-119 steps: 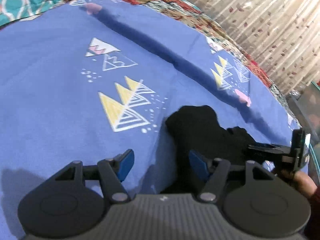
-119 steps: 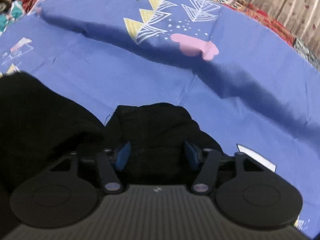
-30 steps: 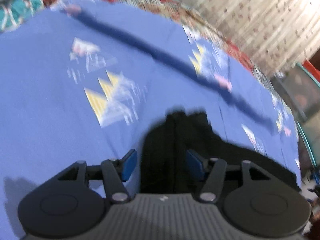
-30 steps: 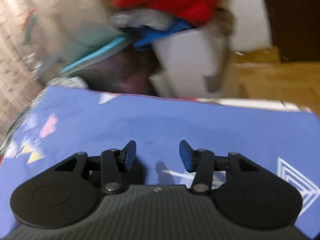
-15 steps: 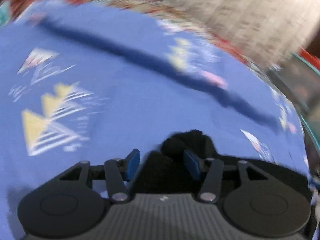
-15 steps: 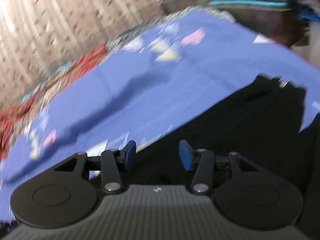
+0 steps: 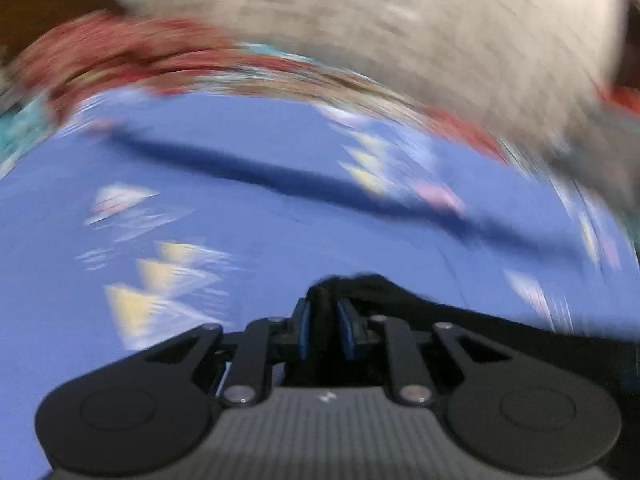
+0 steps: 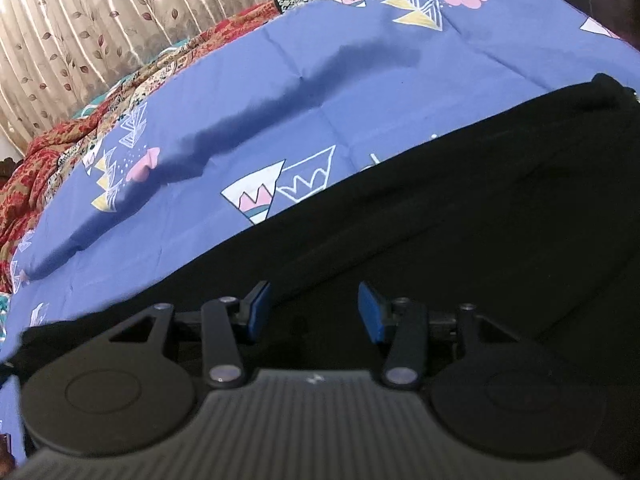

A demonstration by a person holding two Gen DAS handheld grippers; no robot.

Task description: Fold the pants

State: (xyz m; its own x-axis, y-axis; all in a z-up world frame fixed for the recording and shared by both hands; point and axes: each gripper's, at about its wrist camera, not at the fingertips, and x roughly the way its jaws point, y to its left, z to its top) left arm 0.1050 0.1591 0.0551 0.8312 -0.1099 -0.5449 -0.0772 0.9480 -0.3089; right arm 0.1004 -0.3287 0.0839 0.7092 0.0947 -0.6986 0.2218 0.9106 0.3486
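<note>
The black pants (image 8: 460, 208) lie spread in a long band across the blue patterned bedsheet (image 8: 280, 92). In the left wrist view my left gripper (image 7: 323, 330) is shut on a bunched end of the black pants (image 7: 360, 286); that view is motion-blurred. My right gripper (image 8: 314, 312) is open, its blue-padded fingers (image 8: 256, 310) hovering over the middle of the pants with nothing between them.
A red and multicoloured quilt (image 8: 44, 160) borders the sheet's far edge, with a beige leaf-print curtain (image 8: 120, 12) behind it. A long dark crease shadow (image 8: 280, 100) runs across the sheet. Bare sheet (image 7: 120, 240) lies left of the left gripper.
My left gripper has closed on the end of the pants while moving. My right gripper swung back from the room view and now hovers open over the spread pants.
</note>
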